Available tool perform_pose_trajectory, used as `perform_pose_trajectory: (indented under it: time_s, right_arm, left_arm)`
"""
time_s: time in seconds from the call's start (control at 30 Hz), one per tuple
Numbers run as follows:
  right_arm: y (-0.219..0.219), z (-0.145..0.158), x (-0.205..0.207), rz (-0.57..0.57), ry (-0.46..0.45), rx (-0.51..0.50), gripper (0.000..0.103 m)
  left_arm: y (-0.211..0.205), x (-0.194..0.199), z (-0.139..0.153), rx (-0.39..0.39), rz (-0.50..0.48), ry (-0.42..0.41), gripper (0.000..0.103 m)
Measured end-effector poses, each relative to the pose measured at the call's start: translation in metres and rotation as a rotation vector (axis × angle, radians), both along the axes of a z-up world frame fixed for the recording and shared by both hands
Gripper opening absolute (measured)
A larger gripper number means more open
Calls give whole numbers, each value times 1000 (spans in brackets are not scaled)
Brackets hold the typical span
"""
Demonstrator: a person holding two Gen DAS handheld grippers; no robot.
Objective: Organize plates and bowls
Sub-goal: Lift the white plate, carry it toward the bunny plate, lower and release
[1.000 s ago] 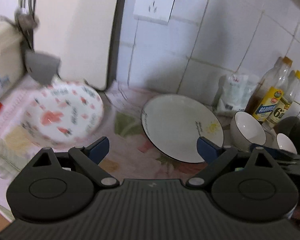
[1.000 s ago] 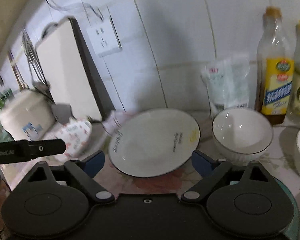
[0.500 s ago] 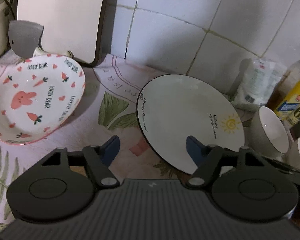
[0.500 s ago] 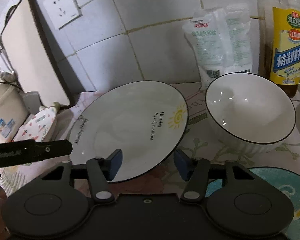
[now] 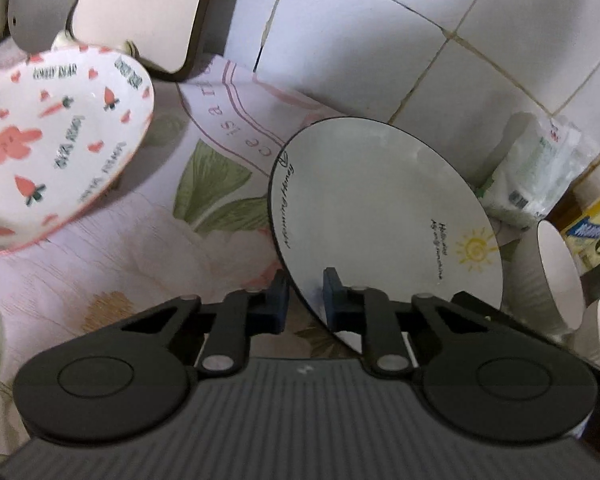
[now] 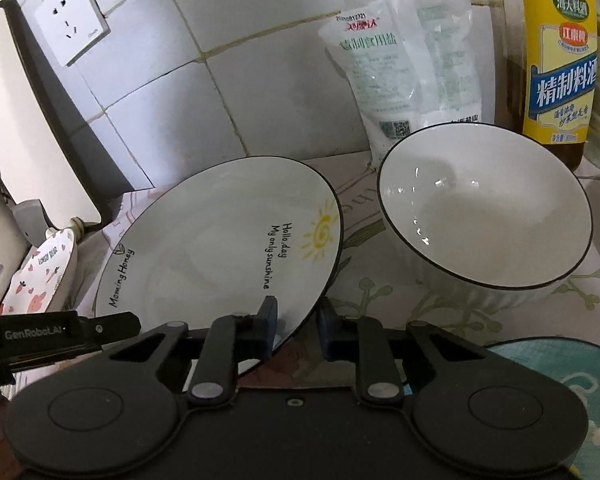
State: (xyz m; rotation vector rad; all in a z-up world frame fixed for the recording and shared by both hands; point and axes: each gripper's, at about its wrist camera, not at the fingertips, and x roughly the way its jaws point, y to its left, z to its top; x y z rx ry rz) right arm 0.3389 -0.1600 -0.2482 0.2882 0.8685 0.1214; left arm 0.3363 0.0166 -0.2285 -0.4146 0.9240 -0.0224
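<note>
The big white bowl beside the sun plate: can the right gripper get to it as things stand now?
Probably not yet: the right gripper is closed on the sun plate's rim. The white bowl itself stands unobstructed.

A white salt bag (image 6: 400, 76) leans on the tiled wall (image 6: 260, 80), beside a yellow-labelled bottle (image 6: 552, 60). A wall socket (image 6: 72, 28) sits above a leaning cutting board (image 6: 20, 120). A floral cloth (image 5: 160, 248) covers the worktop.

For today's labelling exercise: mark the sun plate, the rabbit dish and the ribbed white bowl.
sun plate (image 6: 220, 248), right wrist view, centre.
rabbit dish (image 5: 56, 148), left wrist view, inner face.
ribbed white bowl (image 6: 488, 216), right wrist view, inside.
</note>
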Motion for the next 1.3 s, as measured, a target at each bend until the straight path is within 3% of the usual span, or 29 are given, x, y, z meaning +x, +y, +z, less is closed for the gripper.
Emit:
perform_pose_trajectory:
  time_s: [0.1,0.23,0.33,0.57,0.9,1.3]
  right_arm:
    - [-5,-1,6,-1,27,36,25]
    - [-3,1,2,45,18,6,25]
    - [-3,9,-5,76,3,21,25]
    - [6,34,-30,100,-18,35,25]
    - [23,82,-97,149,-77,62,25]
    - [51,69,-161,177,-51,63,26]
  left_arm:
    - [-3,1,-1,-1,23,3,17]
    - [-9,6,6,53,2,56,18]
    - [-9,1,17,87,-25,51,18]
    - [1,-40,45,107,-40,16,18]
    - [24,-121,96,131,-48,-51,18]
    - [48,-184,80,136,-53,-15,18]
